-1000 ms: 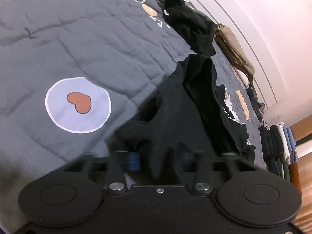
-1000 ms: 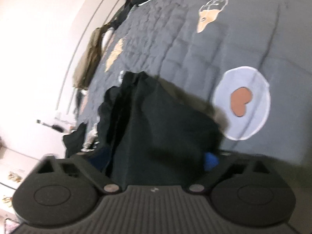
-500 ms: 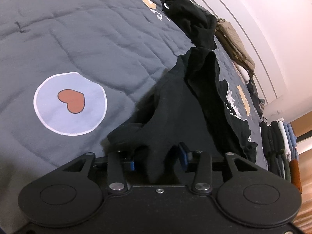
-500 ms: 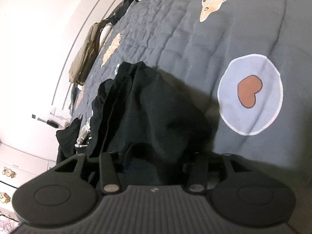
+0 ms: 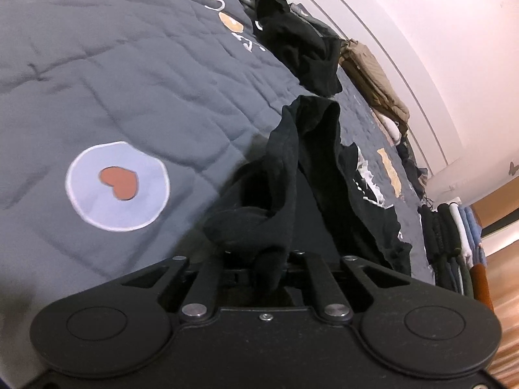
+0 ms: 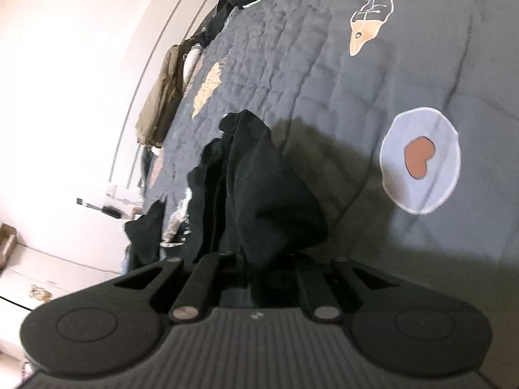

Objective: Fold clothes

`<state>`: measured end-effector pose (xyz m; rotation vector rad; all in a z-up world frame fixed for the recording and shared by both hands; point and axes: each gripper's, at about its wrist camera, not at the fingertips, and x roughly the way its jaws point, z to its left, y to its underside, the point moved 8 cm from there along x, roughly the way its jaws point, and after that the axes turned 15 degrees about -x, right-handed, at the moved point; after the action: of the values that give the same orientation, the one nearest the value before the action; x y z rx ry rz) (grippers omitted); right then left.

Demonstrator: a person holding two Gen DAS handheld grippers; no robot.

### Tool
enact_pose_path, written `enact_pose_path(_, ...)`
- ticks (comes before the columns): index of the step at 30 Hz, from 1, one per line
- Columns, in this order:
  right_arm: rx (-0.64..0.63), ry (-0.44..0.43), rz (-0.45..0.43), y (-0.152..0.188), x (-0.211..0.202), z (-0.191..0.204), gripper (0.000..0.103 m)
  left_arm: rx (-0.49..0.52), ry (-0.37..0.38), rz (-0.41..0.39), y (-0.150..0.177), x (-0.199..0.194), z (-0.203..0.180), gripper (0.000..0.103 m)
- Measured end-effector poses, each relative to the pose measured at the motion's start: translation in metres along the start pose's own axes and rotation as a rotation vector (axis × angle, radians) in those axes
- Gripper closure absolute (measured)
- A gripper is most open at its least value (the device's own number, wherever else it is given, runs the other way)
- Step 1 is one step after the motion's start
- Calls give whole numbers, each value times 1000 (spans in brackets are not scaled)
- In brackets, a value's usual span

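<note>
**Two tongs pinched on one black garment, ready to lift and spread it**

Both of my tongs are clamped on the same piece of clothing, so I judge this to be the pick-up step of the fold, with no fold made yet.

Starting at the left of the left wrist view, a grey quilted bedspread [image 5: 123, 74] fills the scene, with a pale blue circle patch holding a red heart [image 5: 117, 184]. Moving right, the black garment [image 5: 292, 168] lies in a crumpled ridge running away from me across the bedspread. Its near end is bunched into my left tongs [image 5: 270, 261], whose jaws are drawn together with cloth pressed between them. Beyond it sits a second black heap [image 5: 301, 45], apart from mine. Farther right, a tan garment [image 5: 373, 74] lies along the bed's edge by the wall, and a stack of folded clothes [image 5: 454, 243] stands at the far right.

In the right wrist view, the wall comes first, then the black garment [image 6: 259, 188], rising as a rumpled peak. My right tongs [image 6: 263, 267] are closed on its near edge, cloth filling the narrow gap. To the right, the heart patch [image 6: 420, 159] lies well clear of the cloth.

Next, I think both grips must hold firm while I raise the garment and draw my hands apart, so it hangs open and can be laid flat. A thin pinch could slip.
</note>
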<state>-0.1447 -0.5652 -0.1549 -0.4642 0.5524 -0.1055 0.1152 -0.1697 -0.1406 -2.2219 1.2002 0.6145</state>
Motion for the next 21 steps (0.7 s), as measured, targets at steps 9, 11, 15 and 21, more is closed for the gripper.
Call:
enact_pose_path(9, 29, -24, 43, 26, -57, -5, 97, 37, -27, 51, 18, -54, 19, 95)
enact_pose_path(11, 42, -16, 57, 37, -73, -12, 97, 42, -39, 70, 28, -66, 28, 95)
enact_pose_path(15, 49, -6, 67, 58, -106, -22, 97, 71, -40, 87, 45, -93, 41, 95)
enact_pose_path(21, -46, 69, 102, 88, -138, -35, 96, 145, -104, 119, 63, -112, 60, 93)
